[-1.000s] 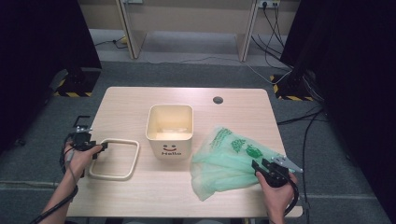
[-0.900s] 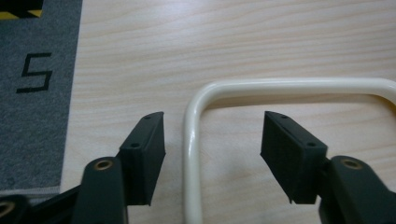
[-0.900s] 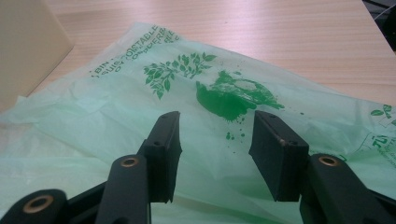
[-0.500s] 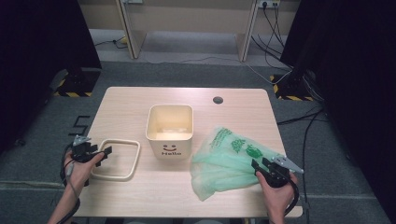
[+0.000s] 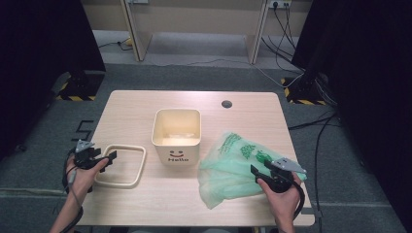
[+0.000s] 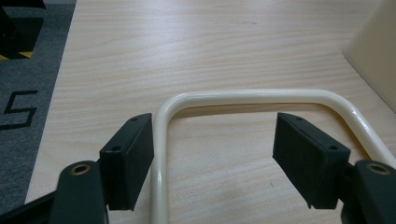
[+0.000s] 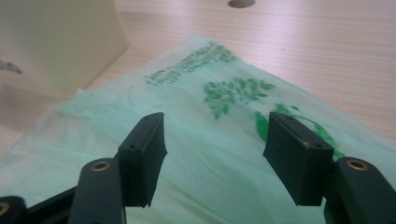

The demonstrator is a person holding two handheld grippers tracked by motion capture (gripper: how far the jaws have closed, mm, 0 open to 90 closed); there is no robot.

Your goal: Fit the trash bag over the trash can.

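Right gripper (image 5: 266, 173) spread wide over thin green plastic bag (image 5: 233, 167), jaws just opening, left gripper (image 5: 108, 158) likewise released astride cream ring frame (image 5: 121, 165) at nine o'clock of cream square bin (image 5: 177, 133): likely to pinch only a loose fold, letting slippery film slide across tabletop (image 5: 243, 104).

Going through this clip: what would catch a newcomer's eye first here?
The cream bin with a smiley face, mid-table, draws the eye. Right of it sprawls a green plastic bag, under the open right gripper. Left lies a cream square ring, its near edge between the open left gripper jaws.
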